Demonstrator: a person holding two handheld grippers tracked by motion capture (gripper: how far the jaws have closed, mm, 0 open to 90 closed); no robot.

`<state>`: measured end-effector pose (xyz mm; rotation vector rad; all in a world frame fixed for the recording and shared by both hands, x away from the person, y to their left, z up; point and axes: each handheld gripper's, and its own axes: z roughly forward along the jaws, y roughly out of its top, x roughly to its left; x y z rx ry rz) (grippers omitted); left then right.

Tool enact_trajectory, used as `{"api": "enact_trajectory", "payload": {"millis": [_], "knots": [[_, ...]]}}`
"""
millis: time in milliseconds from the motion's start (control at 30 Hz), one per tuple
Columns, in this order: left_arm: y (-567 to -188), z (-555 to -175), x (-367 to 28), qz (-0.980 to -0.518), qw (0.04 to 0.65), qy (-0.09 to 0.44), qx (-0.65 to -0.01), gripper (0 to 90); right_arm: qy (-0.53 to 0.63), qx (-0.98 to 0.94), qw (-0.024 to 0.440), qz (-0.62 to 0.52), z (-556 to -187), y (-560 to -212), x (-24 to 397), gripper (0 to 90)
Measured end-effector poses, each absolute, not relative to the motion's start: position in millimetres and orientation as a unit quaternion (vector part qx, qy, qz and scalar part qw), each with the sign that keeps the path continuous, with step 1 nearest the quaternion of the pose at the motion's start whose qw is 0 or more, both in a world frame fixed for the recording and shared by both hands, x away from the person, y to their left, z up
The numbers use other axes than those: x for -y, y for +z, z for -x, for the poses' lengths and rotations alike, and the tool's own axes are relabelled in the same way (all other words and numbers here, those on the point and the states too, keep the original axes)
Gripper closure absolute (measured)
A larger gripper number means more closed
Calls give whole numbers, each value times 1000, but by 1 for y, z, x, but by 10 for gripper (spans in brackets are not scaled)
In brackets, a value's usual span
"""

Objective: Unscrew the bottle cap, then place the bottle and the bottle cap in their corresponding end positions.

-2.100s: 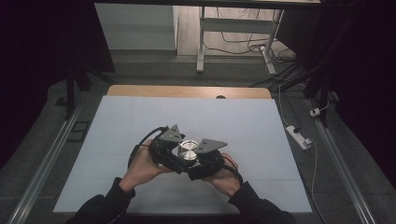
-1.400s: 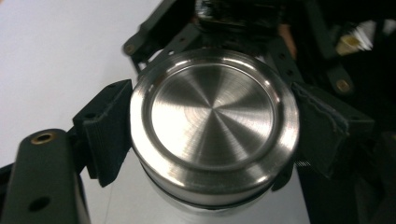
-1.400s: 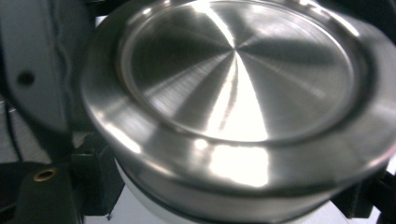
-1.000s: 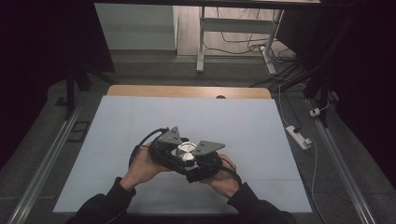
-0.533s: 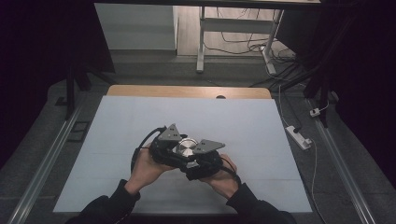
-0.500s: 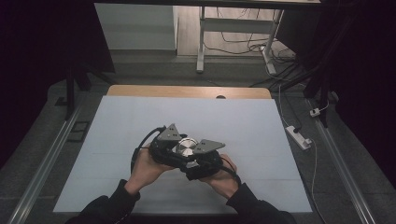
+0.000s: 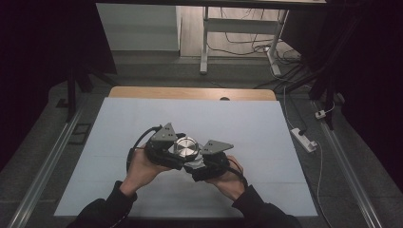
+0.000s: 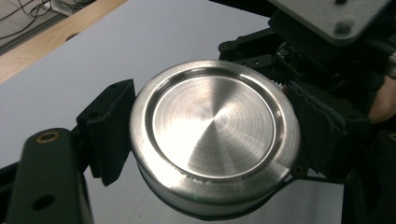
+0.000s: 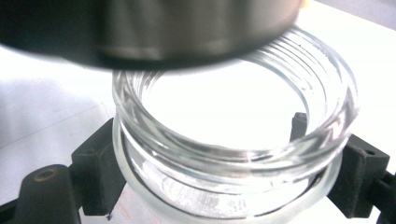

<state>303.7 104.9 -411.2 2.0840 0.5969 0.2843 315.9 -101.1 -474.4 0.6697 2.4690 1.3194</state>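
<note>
Over the near middle of the table (image 7: 266,123) I have both grippers together, raised above the white top. Left gripper (image 8: 205,140) clamps the metal lid (image 8: 212,135); right gripper (image 9: 229,163) clamps the glass jar (image 9: 233,154) by its neck. Lid hangs just above the bare threaded mouth, not seated. My read: either just off or about to go on; screwing remains. Beyond: wooden strip (image 7: 190,93), then grey floor, table legs, cables (image 7: 247,45), dark curtains.
</note>
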Motion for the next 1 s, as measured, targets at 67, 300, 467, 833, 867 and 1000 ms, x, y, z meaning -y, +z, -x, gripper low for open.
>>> {"api": "enact_trajectory", "payload": {"millis": [67,300,467,833,867,1000], "knots": [[-410,-303,-106,-846,461,114,-242,206,454,-850,132,-232,-317,-474,103,151],[-409,-297,-114,-845,473,101,-228,206,457,-847,135,-234,-323,-471,109,151],[-412,-294,-115,-846,475,96,-222,205,455,-848,136,-236,-327,-471,113,151],[-418,-283,-118,-849,477,90,-207,205,454,-849,136,-236,-339,-470,117,151],[-419,-282,-118,-849,478,90,-205,205,454,-848,136,-236,-340,-469,117,151],[-423,-280,-118,-850,480,85,-200,205,456,-847,136,-236,-344,-468,117,151]]}}
